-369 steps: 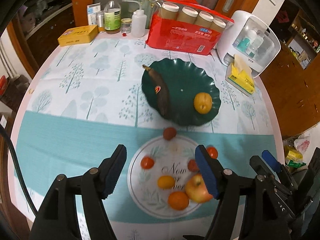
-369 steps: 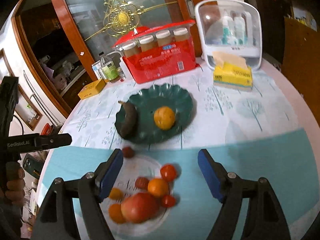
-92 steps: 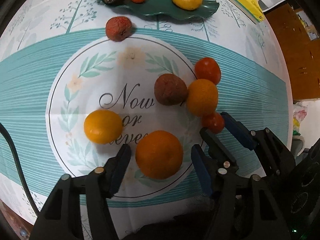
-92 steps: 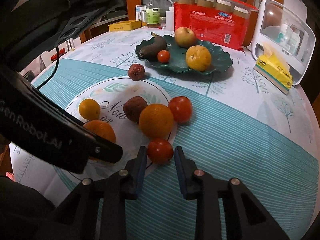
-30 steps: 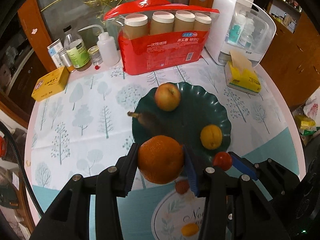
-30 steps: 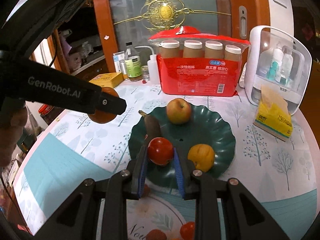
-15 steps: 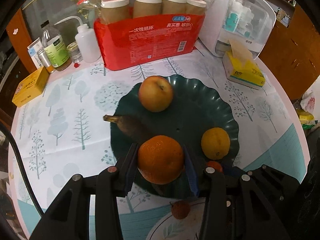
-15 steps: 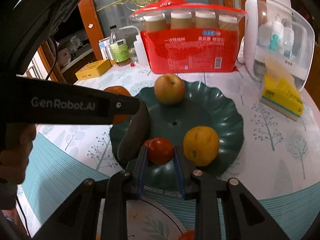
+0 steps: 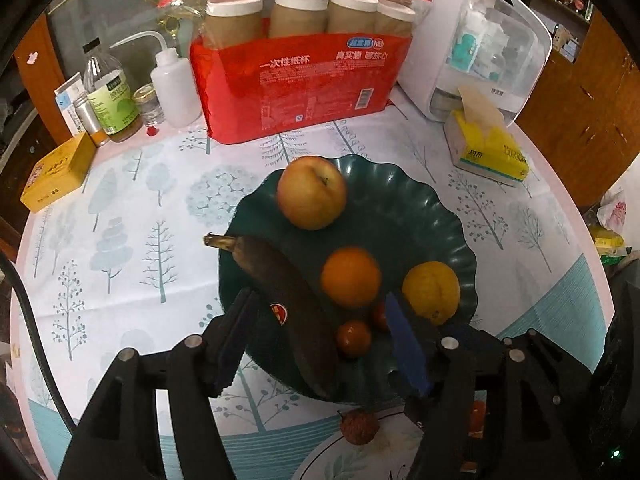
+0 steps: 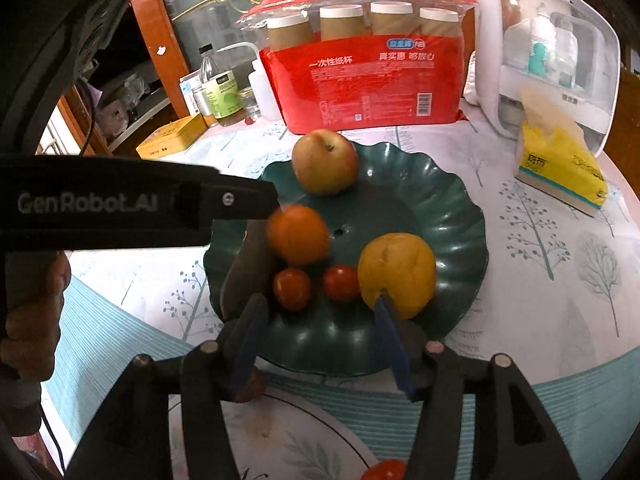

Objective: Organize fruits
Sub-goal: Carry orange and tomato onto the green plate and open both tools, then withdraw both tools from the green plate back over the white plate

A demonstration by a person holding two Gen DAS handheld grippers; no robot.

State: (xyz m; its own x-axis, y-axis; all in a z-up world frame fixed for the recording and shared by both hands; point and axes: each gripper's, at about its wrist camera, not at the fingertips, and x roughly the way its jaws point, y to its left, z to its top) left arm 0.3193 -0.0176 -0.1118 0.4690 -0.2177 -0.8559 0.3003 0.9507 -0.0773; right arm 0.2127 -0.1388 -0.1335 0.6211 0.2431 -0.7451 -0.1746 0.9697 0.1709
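**Orange and tomato let go onto the green plate**

A second ago: orange clamped between the left fingers, small tomato pinched between the right fingers, both above the plate. Now: left gripper (image 9: 320, 336) opening, pads clear of the orange (image 9: 350, 277), which rests on the green plate (image 9: 448, 216) just beyond the fingertips. Right gripper (image 10: 320, 328) opening too, nothing pressed between its pads; two tomatoes (image 10: 293, 289) lying side by side just ahead of the fingertips, touching neither pad. Also on the plate: apple (image 9: 311, 192) far beyond the fingers, dark banana (image 9: 288, 292) running in between the left fingers, yellow citrus (image 9: 431, 292) beside the left gripper's right finger.

Left wrist view only: a reddish-brown fruit (image 9: 359, 427) on the tablecloth below the plate's near rim, between the finger bases. Right wrist view only: the left gripper's black body, a hand (image 10: 32, 320) holding it at the frame's left edge, and another tomato (image 10: 386, 470) at the bottom edge, between the finger arms.
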